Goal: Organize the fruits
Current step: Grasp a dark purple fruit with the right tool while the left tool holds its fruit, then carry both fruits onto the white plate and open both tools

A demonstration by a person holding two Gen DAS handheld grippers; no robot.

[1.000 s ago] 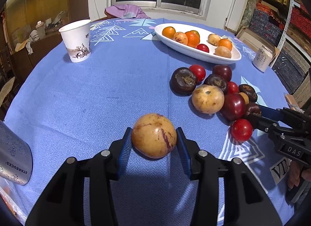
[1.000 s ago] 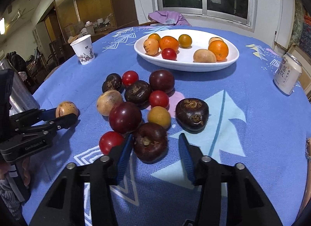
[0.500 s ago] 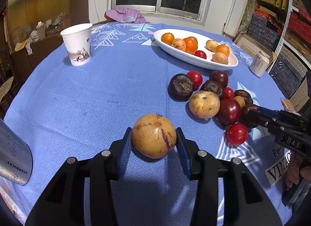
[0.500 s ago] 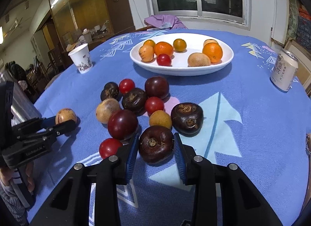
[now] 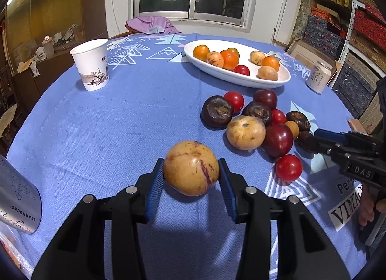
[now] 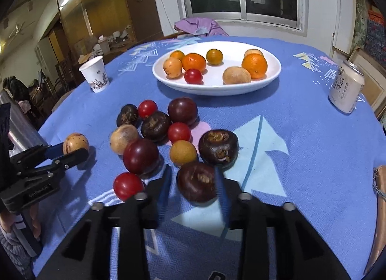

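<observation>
Grippers are both mid-pickup: left gripper (image 5: 191,176) is pinching the yellow streaked fruit (image 5: 191,168); right gripper (image 6: 193,183), jaws just reopening, is loosely bracketing the dark fruit (image 6: 196,182). Re-closing, then carrying toward the plate (image 6: 270,80) at twelve o'clock, is likely coming next.

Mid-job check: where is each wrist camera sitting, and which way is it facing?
Left wrist: on the left gripper, tilted down across the tablecloth toward the white dish; its fingers clamp a yellow fruit; the right gripper shows at the right edge.
Right wrist: on that right gripper, facing likewise; its jaws have just been opening around a dark fruit.
Shared: dish, paper cup, can, loose fruit pile.
</observation>
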